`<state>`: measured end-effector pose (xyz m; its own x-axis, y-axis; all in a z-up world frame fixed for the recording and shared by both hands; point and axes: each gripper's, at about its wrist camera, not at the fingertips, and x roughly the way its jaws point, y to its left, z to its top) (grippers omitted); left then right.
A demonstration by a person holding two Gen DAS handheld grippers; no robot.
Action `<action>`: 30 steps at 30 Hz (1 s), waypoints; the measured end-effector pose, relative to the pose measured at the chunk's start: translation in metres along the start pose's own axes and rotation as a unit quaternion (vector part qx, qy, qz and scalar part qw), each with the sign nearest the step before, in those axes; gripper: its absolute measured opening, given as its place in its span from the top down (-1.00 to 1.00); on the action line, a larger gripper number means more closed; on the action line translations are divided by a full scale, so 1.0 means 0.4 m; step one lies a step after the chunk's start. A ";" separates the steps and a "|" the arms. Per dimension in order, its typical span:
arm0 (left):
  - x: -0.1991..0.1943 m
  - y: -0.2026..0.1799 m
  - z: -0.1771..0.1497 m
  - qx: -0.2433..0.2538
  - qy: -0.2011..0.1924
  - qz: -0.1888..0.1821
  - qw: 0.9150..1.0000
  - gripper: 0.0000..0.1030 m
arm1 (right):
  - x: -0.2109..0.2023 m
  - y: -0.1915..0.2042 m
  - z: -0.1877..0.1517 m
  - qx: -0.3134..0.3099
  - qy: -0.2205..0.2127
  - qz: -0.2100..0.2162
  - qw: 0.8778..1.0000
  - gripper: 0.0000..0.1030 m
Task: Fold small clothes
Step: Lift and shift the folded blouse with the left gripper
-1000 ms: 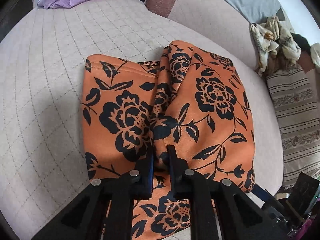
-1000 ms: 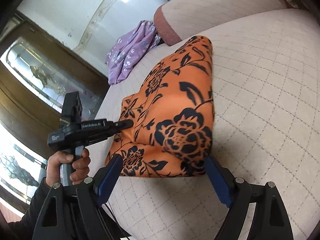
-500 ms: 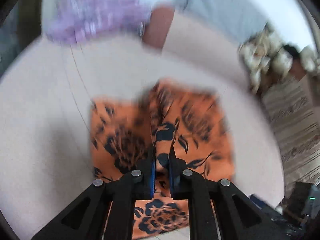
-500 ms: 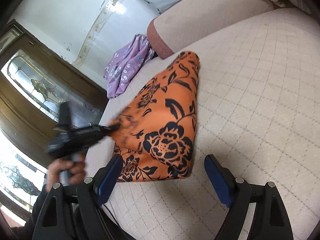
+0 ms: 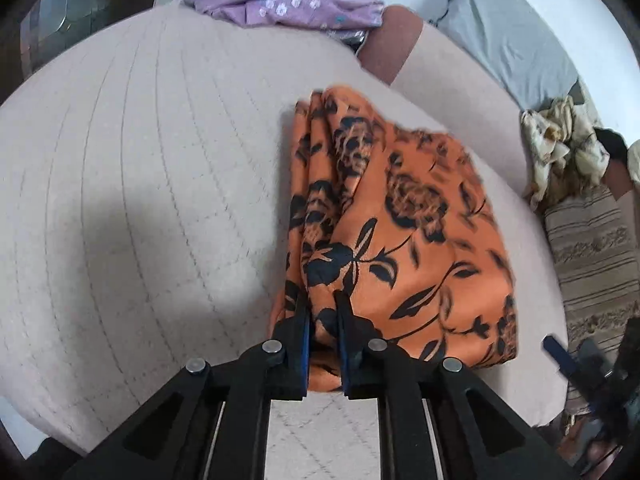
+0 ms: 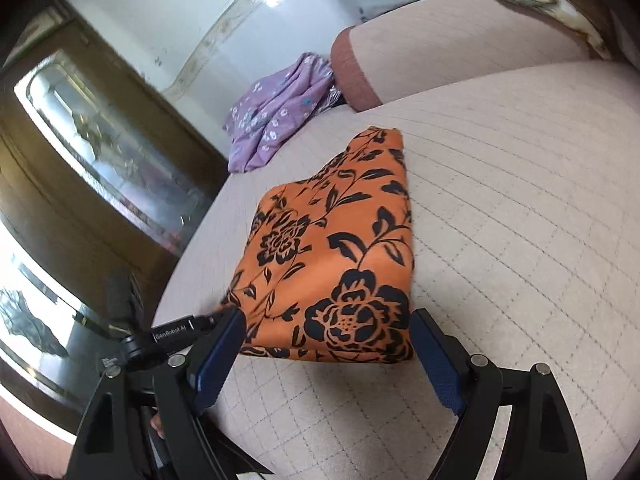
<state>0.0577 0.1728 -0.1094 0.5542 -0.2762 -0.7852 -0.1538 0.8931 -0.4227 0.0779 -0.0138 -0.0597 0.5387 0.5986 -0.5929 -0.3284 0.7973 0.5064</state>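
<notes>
The orange floral garment (image 5: 400, 232) lies mid-frame on the quilted cushion (image 5: 140, 200), already folded narrow, the left gripper (image 5: 322, 312) clamping its near edge, the right gripper (image 6: 326, 344) gaping empty; the last fold looks unfinished.

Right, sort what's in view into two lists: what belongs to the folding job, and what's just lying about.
In the job:
- orange floral garment, on the quilted sofa seat
- left gripper, shut on the garment's near edge
- right gripper, open, empty, at the garment's near end

Lying about:
- purple flowered cloth
- cream patterned cloth
- grey pillow
- striped cushion
</notes>
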 end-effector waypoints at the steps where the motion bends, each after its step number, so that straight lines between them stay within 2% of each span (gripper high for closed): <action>1: 0.008 0.008 -0.007 -0.008 0.001 -0.006 1.000 0.76 | 0.004 0.004 0.002 0.000 0.001 0.001 1.000 -0.67; 6: -0.003 0.017 -0.009 -0.017 -0.001 -0.016 1.000 0.76 | 0.026 0.041 0.011 -0.019 0.012 0.006 1.000 -0.67; 9: 0.004 0.002 -0.003 -0.012 -0.002 -0.008 1.000 0.75 | 0.045 0.058 0.024 -0.030 0.015 0.012 0.999 -0.67; 13: -0.002 0.005 -0.004 -0.014 0.000 -0.009 1.000 0.74 | 0.082 0.057 0.058 -0.013 0.013 0.030 0.999 -0.67; 15: -0.002 0.005 -0.002 -0.014 0.001 -0.007 1.000 0.72 | 0.133 0.041 0.067 0.004 0.036 0.048 0.998 -0.68; 18: -0.023 -0.012 0.006 0.004 0.006 0.010 1.000 0.69 | 0.214 -0.002 0.049 0.037 0.086 0.051 0.994 -0.69; 19: -0.037 -0.017 0.015 0.006 0.003 0.017 1.000 0.47 | 0.230 -0.016 0.036 0.046 0.096 0.059 0.993 -0.69; 21: -0.077 -0.029 0.044 0.012 -0.026 0.033 0.999 0.23 | 0.223 -0.023 0.028 0.046 0.085 0.074 0.993 -0.69; 22: -0.101 -0.043 0.070 0.019 -0.047 0.031 0.998 0.18 | 0.223 -0.026 0.025 0.046 0.085 0.079 0.992 -0.69; 25: -0.111 -0.100 0.148 0.049 -0.066 0.020 0.996 0.18 | 0.224 -0.031 0.021 0.044 0.086 0.089 0.991 -0.69; 28: -0.023 -0.149 0.216 0.085 -0.051 0.052 0.994 0.18 | 0.223 -0.030 0.015 0.041 0.081 0.091 0.992 -0.69; 29: 0.028 -0.144 0.232 0.088 -0.033 0.087 0.992 0.20 | 0.219 -0.031 0.010 0.038 0.080 0.091 0.992 -0.69; 30: 0.081 -0.125 0.241 0.081 -0.008 0.127 0.989 0.33 | 0.216 -0.029 0.007 0.034 0.080 0.091 0.992 -0.69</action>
<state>0.1622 0.1537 -0.0699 0.5285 -0.0316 -0.8483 -0.1565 0.9786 -0.1339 0.1303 0.0284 -0.1152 0.3444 0.7409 -0.5766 -0.3531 0.6713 0.6516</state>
